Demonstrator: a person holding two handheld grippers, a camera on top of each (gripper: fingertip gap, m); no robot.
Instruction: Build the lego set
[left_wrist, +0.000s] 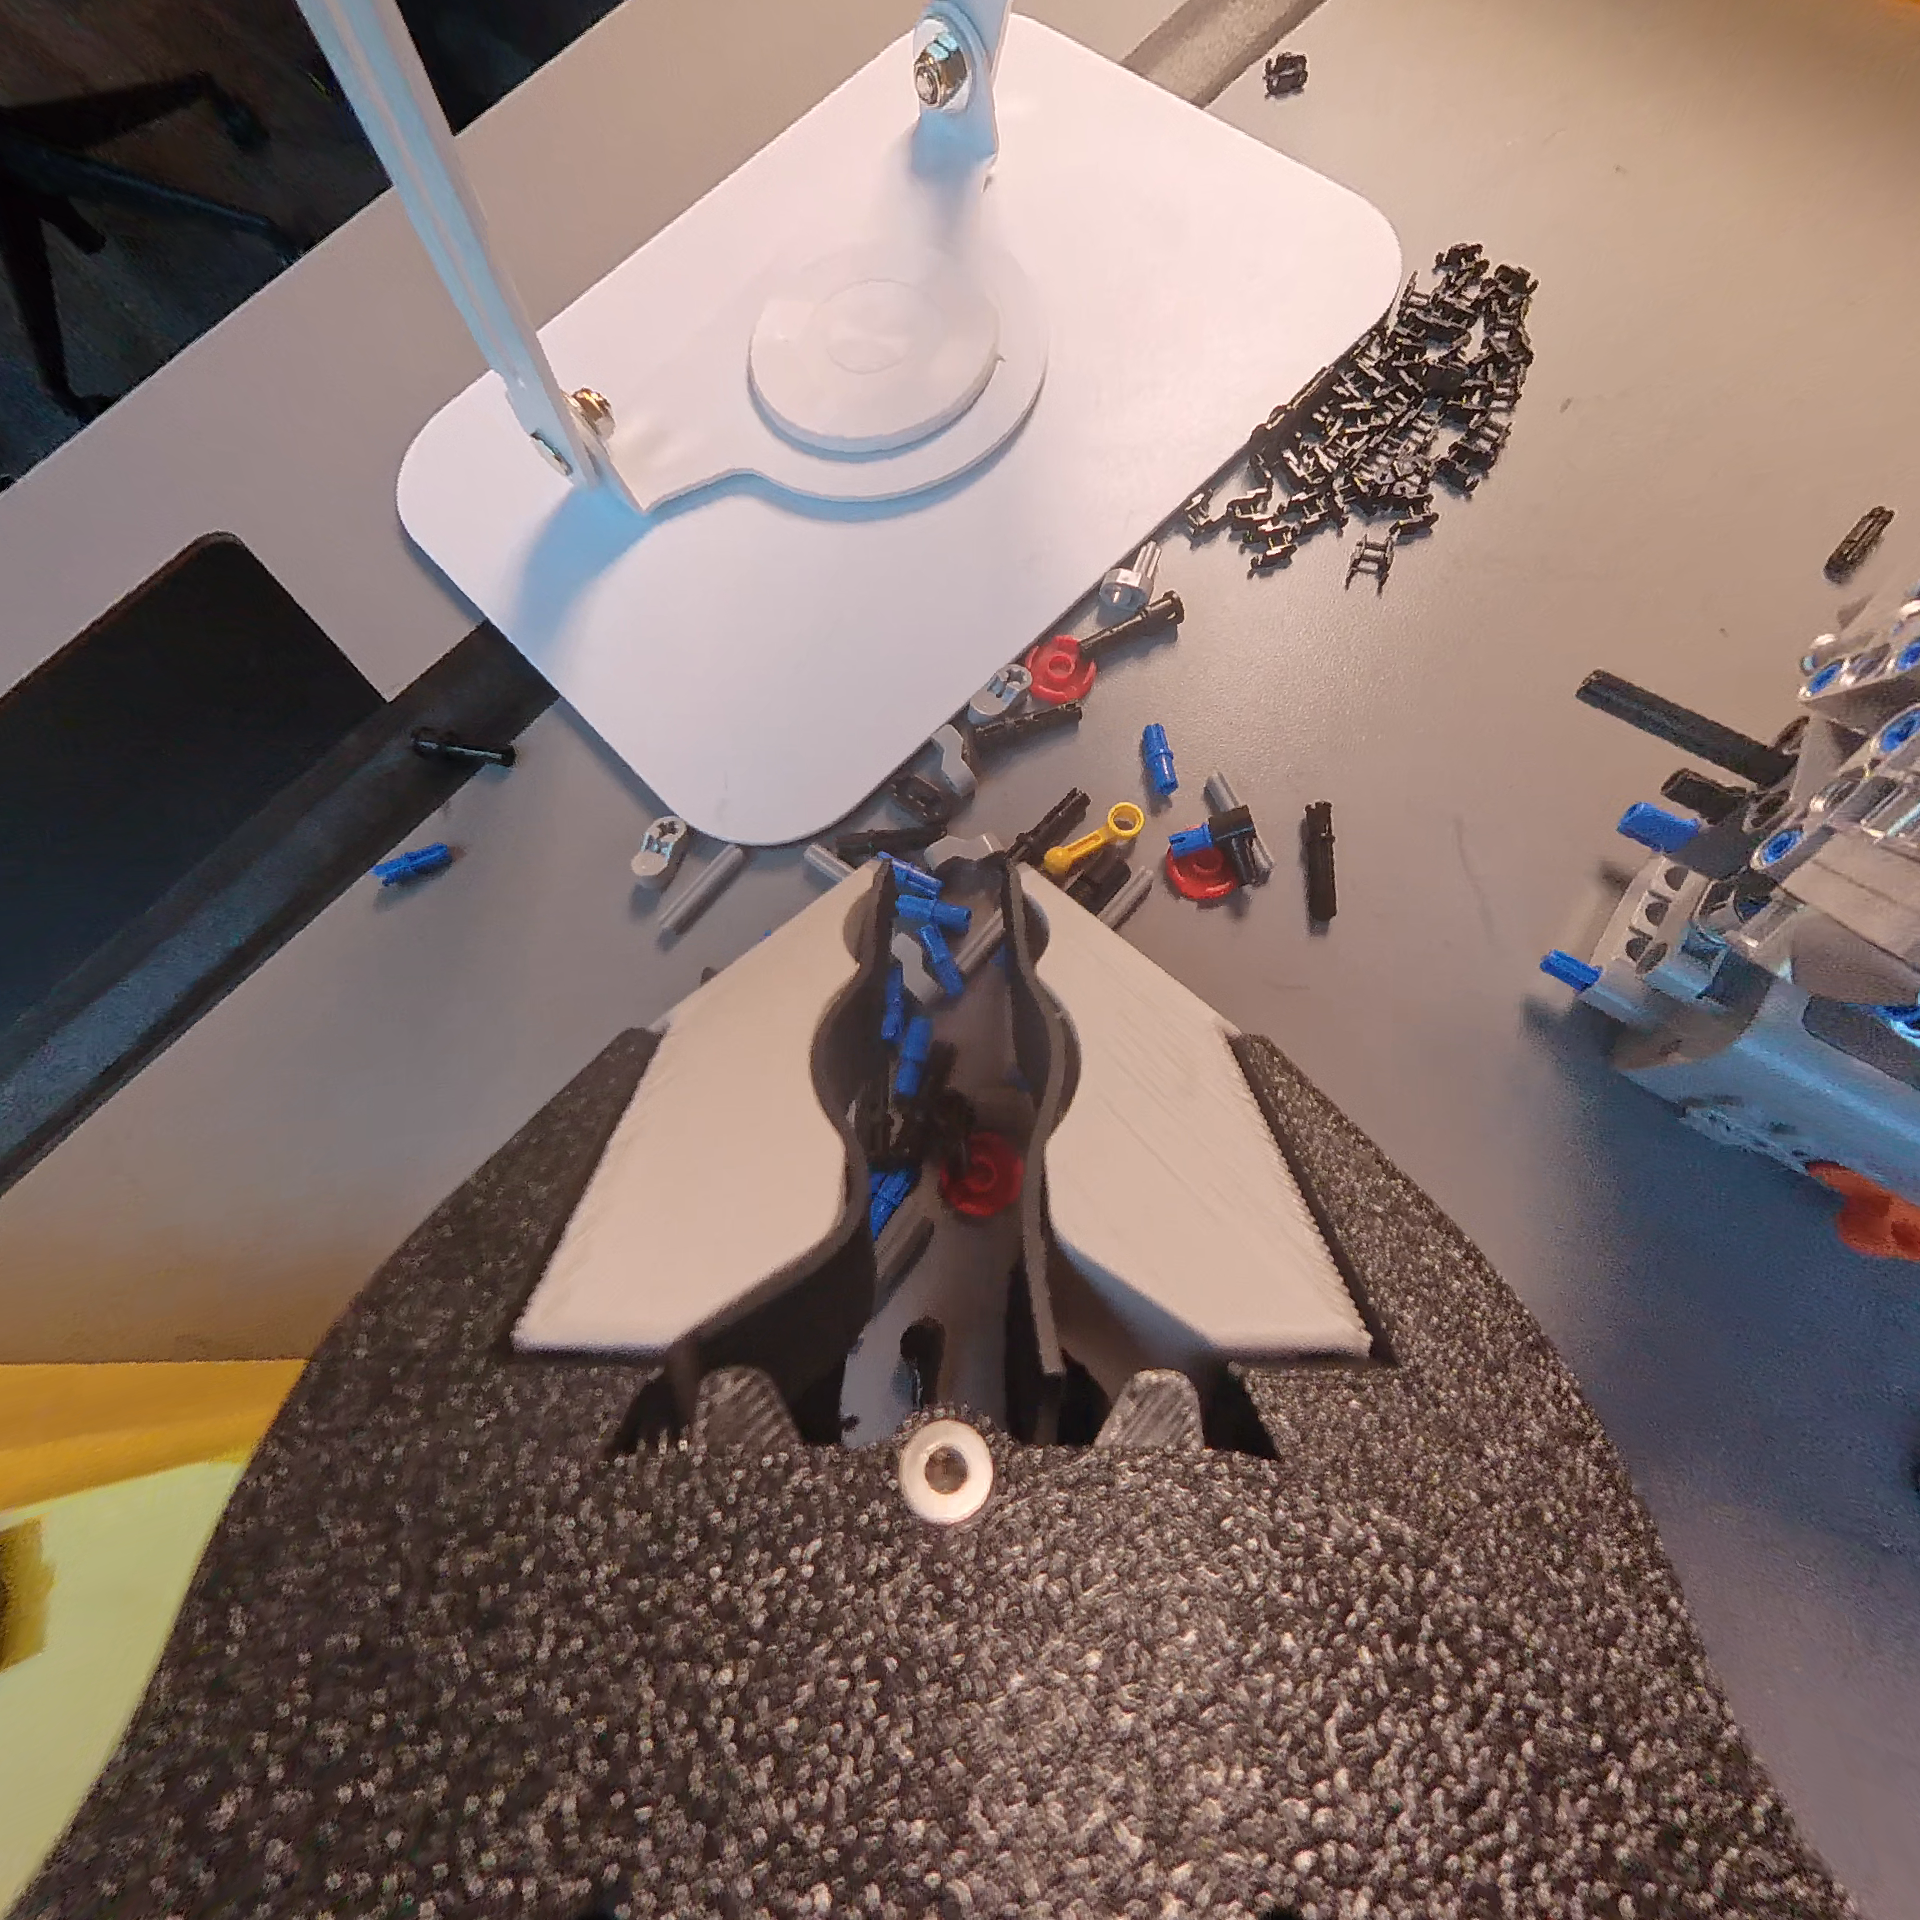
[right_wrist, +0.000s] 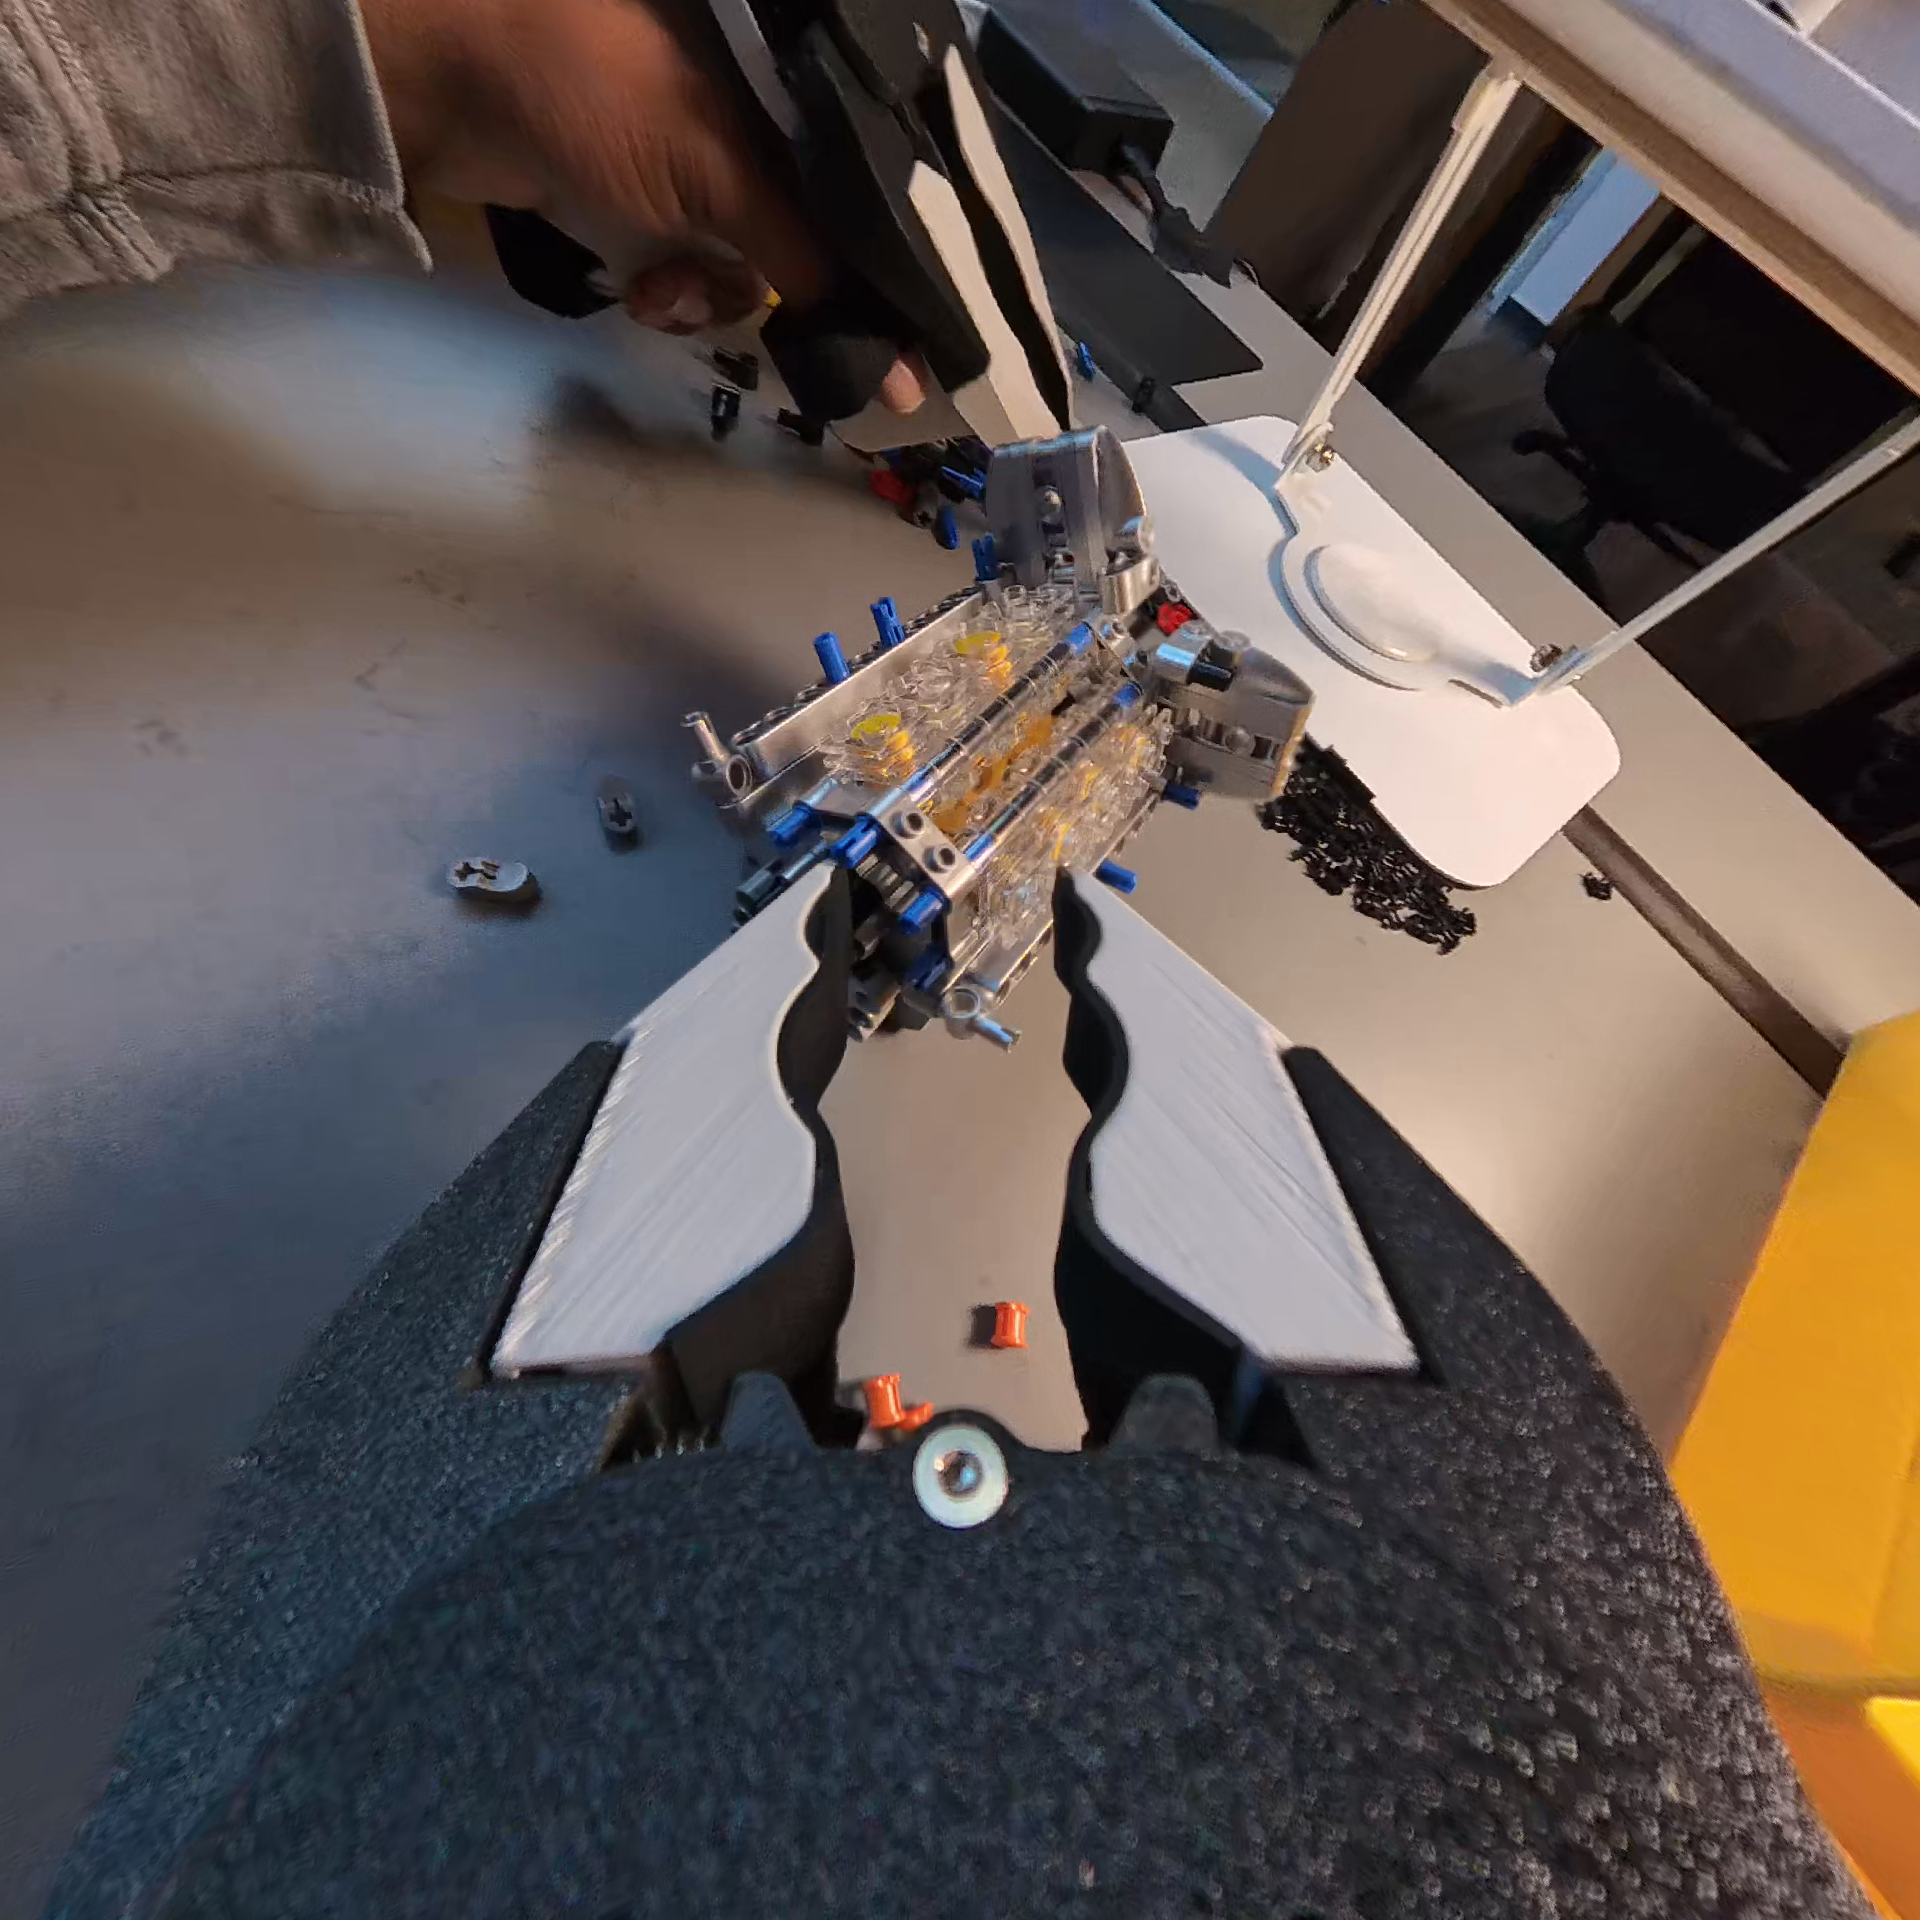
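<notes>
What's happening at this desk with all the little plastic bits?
A person is working two handheld grippers over a grey table. The left gripper, jaws slightly apart, hovers over a scatter of small blue pins, red discs and black pegs beside a white lamp base. The right gripper has its open jaws on either side of a half-built brick model, apparently not clamped.

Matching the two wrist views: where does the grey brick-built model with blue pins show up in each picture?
Left wrist view: the brick-built model sits at the right edge, partly cut off, well right of the left gripper.
Right wrist view: the model is at centre, its near end between the tips of the right gripper.
Shared landmark: the white stand base, with the pile of black pieces by it.
</notes>
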